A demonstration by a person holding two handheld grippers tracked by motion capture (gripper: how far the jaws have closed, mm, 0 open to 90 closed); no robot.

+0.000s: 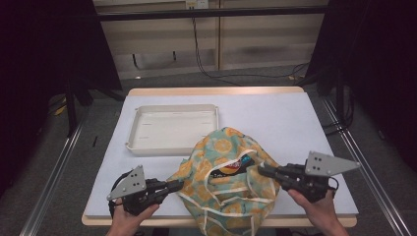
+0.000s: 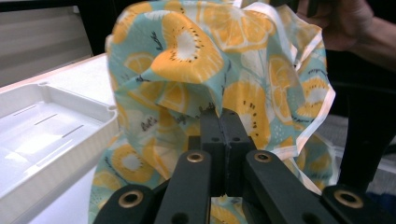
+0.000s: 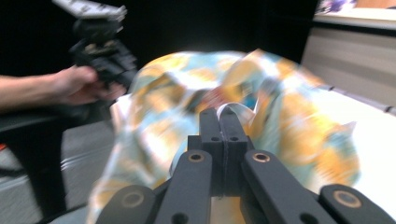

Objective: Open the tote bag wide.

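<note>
No words or numbers can be read anywhere; the small scribbles on the cloth bag [image 2: 215, 70] are too tiny.

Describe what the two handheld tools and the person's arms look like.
Both the left tool and the right tool are black, each with two straight jaws, brass-coloured pivot pins and a grey three-cornered plate with small holes on top. The forearms are bare, with no sleeves or gloves in sight.

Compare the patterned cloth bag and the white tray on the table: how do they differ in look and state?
The cloth bag is soft, crumpled and printed with orange slices on teal; the tray is rigid, flat and plain white. The bag is pinched at its sides by the left gripper and right gripper, both shut; the tray lies untouched. The bag holds something; the tray is empty. Both rest on the table.
</note>
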